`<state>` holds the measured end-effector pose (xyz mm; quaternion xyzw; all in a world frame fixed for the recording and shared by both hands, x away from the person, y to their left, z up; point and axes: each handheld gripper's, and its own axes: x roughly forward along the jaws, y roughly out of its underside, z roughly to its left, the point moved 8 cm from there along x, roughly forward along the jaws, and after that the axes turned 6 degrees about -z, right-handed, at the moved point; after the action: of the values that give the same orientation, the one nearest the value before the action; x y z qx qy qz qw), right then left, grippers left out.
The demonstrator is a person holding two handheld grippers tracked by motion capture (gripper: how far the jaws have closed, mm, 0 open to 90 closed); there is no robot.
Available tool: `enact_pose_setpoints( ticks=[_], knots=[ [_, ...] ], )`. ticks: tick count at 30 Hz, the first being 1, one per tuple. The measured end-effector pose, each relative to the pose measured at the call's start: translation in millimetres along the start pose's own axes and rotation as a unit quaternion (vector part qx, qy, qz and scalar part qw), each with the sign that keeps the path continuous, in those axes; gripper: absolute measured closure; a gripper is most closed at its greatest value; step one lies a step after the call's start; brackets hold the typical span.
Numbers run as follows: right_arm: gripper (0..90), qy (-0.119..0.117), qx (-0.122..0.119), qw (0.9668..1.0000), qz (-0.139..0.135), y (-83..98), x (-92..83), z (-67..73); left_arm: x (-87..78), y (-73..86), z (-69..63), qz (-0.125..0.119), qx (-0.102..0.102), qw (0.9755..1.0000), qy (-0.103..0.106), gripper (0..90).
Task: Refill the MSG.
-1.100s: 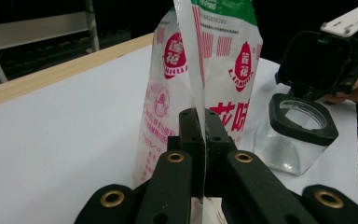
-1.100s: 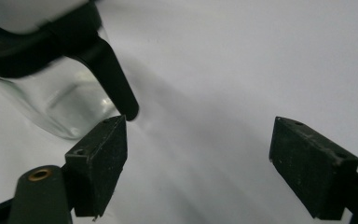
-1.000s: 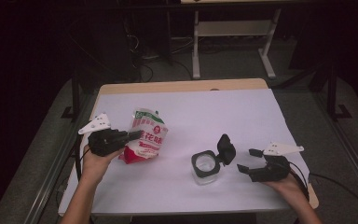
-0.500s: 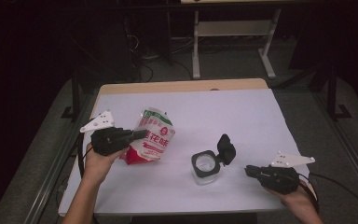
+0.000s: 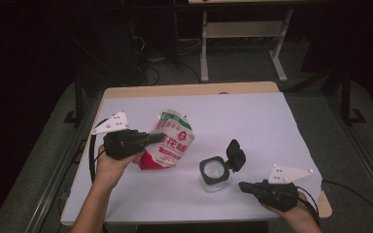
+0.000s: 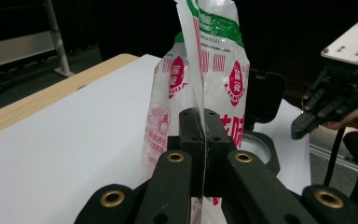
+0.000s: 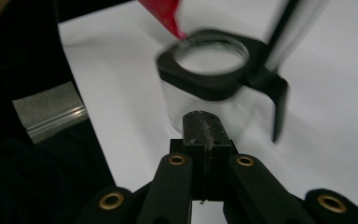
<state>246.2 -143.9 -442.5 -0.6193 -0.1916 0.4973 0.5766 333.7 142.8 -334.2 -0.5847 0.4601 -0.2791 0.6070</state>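
The left gripper (image 5: pixel 151 138) is clamped on the side seam of the red-and-white snack bag (image 5: pixel 171 141), holding it upright off the white table (image 5: pixel 252 121), to the left of the clear jar (image 5: pixel 214 173). The jar stands with its black flip lid (image 5: pixel 235 154) swung open. The right gripper (image 5: pixel 243 186), jaws closed on nothing, sits just right of the jar. To pour well, carry the bag's mouth directly over the jar's opening before tilting, and steady the jar so it cannot tip.
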Motion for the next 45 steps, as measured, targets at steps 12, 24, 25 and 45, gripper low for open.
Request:
enact_pose_setpoints(
  ticks=[12,24,25,45],
  knots=[
    [89.9,0.002,-0.030,0.9990,-0.032,-36.9,49.4,23.3,-0.3,-4.7,-10.9,-0.006,-0.005,0.9998,0.017,90.0],
    [90.0,0.037,-0.037,0.9983,-0.027,-60.9,104.8,28.0,-4.9,-22.7,-22.3,-0.012,0.000,0.9993,0.036,90.0],
    [90.0,0.043,-0.037,0.9980,-0.026,-62.1,108.7,27.8,-5.0,-24.8,-23.4,-0.013,0.001,0.9991,0.039,90.0],
    [90.0,0.058,-0.032,0.9959,-0.061,-70.8,136.7,36.6,0.7,-47.4,-47.6,-0.025,0.002,0.9975,0.067,90.0]
  ],
)
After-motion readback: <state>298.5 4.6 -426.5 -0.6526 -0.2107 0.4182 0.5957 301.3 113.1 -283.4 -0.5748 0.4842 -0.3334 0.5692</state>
